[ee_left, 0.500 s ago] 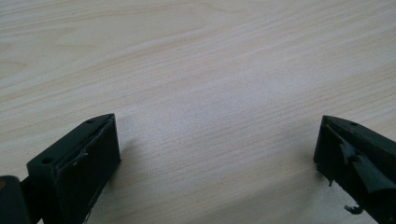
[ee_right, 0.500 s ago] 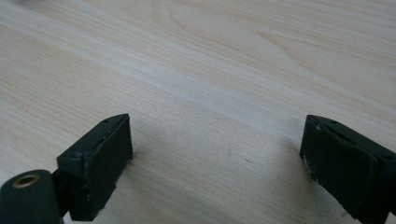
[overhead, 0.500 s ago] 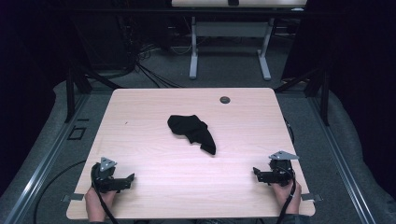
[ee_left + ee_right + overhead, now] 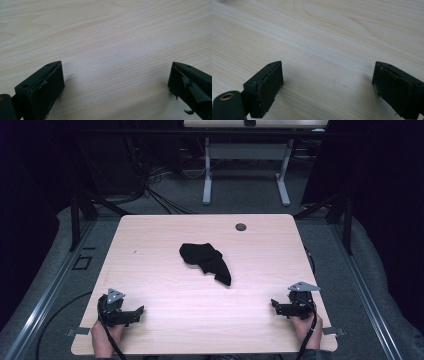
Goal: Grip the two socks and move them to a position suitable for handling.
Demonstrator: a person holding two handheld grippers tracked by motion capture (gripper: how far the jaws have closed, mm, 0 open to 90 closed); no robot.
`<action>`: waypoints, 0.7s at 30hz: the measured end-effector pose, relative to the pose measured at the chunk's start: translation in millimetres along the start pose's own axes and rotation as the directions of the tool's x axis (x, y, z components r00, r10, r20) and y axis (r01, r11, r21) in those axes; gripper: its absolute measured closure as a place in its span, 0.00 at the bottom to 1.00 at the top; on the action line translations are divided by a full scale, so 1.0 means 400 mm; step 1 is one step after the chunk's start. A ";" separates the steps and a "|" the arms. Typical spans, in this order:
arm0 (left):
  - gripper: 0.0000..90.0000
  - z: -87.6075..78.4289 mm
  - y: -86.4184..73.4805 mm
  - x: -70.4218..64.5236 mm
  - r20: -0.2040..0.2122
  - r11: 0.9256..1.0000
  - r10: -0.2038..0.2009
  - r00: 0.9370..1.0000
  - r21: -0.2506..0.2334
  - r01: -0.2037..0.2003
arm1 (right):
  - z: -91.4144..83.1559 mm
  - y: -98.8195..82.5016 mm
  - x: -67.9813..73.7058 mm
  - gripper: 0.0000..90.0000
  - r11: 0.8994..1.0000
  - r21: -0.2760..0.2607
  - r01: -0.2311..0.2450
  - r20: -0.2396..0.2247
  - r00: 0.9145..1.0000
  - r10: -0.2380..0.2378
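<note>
A crumpled black cloth point(image 4: 206, 261) lies near the middle of the light wooden table point(image 4: 150, 245). My left gripper point(image 4: 136, 312) rests near the table's front left corner, held by a hand, its jaws pointing right. My right gripper point(image 4: 276, 306) rests near the front right corner, jaws pointing left. Both are far from the cloth. In the left gripper view the left gripper point(image 4: 116, 82) is open over bare wood. In the right gripper view the right gripper point(image 4: 328, 85) is open too, with nothing between its pads point(image 4: 272, 87).
A small dark round cap point(image 4: 241, 226) is set in the table near its far edge. Beyond the table stands another desk's white frame point(image 4: 207, 175) with cables on the dark floor. Metal rails run along both sides of the table.
</note>
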State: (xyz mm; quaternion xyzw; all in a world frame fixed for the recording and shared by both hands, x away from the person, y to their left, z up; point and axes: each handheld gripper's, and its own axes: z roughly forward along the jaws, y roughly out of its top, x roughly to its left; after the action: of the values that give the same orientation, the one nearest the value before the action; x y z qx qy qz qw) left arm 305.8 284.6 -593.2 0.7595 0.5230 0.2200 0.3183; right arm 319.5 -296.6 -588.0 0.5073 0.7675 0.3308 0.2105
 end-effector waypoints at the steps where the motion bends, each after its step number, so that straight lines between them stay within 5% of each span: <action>1: 0.00 0.000 0.000 0.000 0.000 1.000 -0.001 1.000 0.000 0.001 | -0.001 0.000 -0.001 0.12 1.000 -0.003 -0.002 0.005 1.000 0.002; 10: 0.00 0.001 0.001 0.001 -0.010 1.000 -0.013 1.000 -0.002 0.013 | 0.001 0.004 0.001 0.10 1.000 0.010 0.001 0.005 1.000 -0.001; 13: 0.00 0.000 0.001 0.001 -0.010 1.000 -0.011 1.000 -0.001 0.011 | 0.009 0.017 0.001 0.00 0.998 0.055 0.017 -0.026 1.000 -0.016; 14: 0.00 0.001 0.001 0.001 -0.010 1.000 -0.013 1.000 -0.002 0.013 | 0.011 0.027 -0.002 0.01 0.998 0.054 -0.010 -0.087 0.996 0.014; 21: 0.00 0.000 0.001 0.001 -0.010 1.000 -0.012 1.000 -0.001 0.012 | 0.003 0.105 0.037 0.02 0.998 0.057 0.028 -0.152 0.988 -0.019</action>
State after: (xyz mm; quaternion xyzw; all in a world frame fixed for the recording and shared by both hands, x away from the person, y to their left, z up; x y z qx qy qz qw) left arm 306.2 285.0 -593.2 0.7552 0.5288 0.2221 0.3174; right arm 341.4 -271.4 -558.4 0.4776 0.7965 0.3431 0.1407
